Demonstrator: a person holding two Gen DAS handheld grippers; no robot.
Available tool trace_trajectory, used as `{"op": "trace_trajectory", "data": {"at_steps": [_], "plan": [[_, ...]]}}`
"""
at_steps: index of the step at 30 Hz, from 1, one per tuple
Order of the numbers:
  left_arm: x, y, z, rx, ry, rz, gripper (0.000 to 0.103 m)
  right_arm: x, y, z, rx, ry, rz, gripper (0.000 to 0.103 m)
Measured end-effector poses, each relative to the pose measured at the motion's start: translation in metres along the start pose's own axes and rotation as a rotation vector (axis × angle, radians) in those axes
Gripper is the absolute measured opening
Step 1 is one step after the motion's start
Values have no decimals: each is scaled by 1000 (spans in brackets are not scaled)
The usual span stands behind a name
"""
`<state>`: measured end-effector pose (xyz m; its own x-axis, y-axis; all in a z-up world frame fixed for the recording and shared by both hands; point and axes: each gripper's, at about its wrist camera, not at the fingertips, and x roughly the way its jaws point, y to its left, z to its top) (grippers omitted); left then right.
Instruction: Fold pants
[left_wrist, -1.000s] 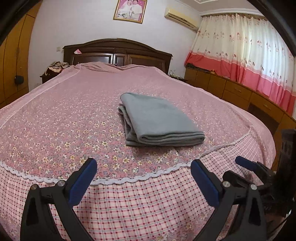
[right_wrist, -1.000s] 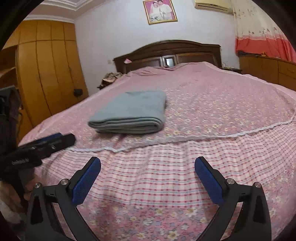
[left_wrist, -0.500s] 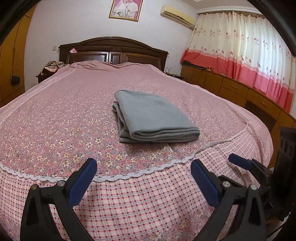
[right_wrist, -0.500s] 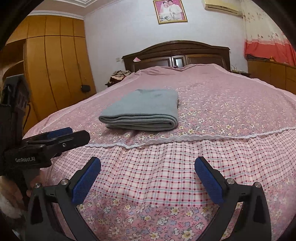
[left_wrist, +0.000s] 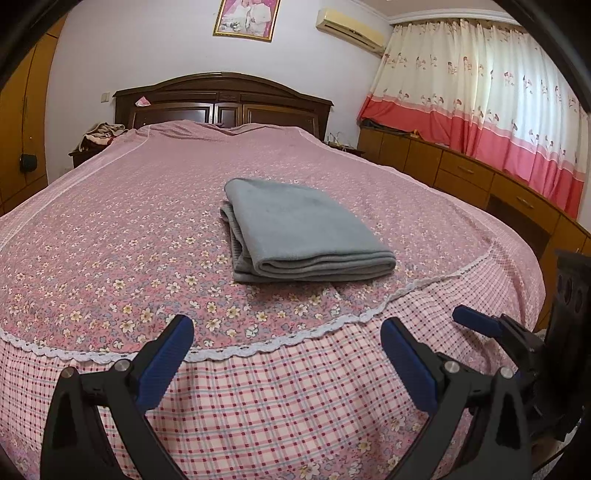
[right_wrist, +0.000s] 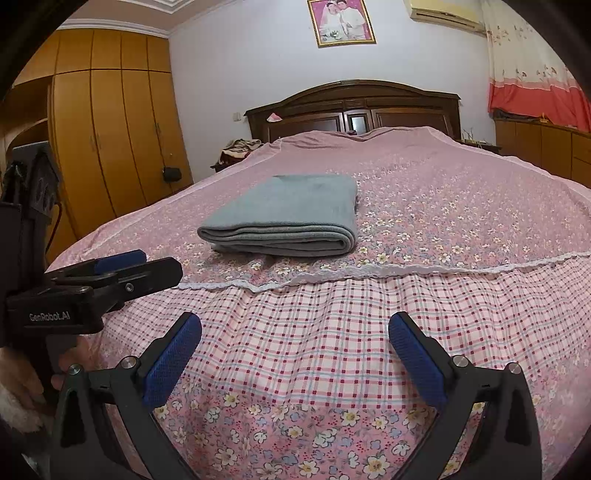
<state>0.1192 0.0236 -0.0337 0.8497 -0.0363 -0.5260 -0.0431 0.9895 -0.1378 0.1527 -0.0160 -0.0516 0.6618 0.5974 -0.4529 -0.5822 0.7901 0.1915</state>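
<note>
Left wrist view: the left gripper (left_wrist: 286, 349) is hanging over the checked band at the foot of the bed (left_wrist: 110, 229), its blue pads spread wide with nothing between them.
Right wrist view: the right gripper (right_wrist: 295, 349) is hovering over the same checked band, jaws likewise standing apart and empty.
Pants: the grey pants (left_wrist: 303, 232) are lying as a compact folded rectangle on the floral bedspread, just beyond the white lace trim (left_wrist: 280, 343) and well apart from both grippers.
Step in hand: judging by the neat stack, the folding is looking finished — what is left is backing away cleanly.
Doing it well: both sets of tongs should be staying open and clear of the cloth, so no pad is snagging a layer or dragging the bedspread under the stack.
Risk: a pad catching the lace trim could be tugging the cover and skewing the fold.
Only in the left view: the open layered edges on the stack's left side, the long curtains (left_wrist: 491, 107), and the right gripper seen from the side.
Only in the right view: the rounded closed fold on the stack's right end (right_wrist: 347, 240), the wardrobe (right_wrist: 110, 136), and the left gripper's body — its own jaw spread is hard to judge from this angle.
</note>
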Motion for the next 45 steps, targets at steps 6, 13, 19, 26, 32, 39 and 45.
{"op": "trace_trajectory", "data": {"at_steps": [6,13,19,26,32,39,45], "plan": [[-1,0,1,-1,-12,3,103,-1,0,0,-1,1,5,103],[-1,1,0,2,-5,-1,103,2,-1,-4,4,9,2,103],[-2,1,-1,3,-5,-6,103,0,-4,-3,15,9,3,103],[-4,2,0,7,-4,-6,103,1,-1,-2,4,11,7,103],[-3,4,0,3,0,-7,103,3,3,-1,-5,10,9,103],[-3,4,-1,8,2,-10,103,4,3,-1,-6,11,8,103],[-4,4,-1,7,1,-11,103,3,3,-2,-4,12,6,103]]}}
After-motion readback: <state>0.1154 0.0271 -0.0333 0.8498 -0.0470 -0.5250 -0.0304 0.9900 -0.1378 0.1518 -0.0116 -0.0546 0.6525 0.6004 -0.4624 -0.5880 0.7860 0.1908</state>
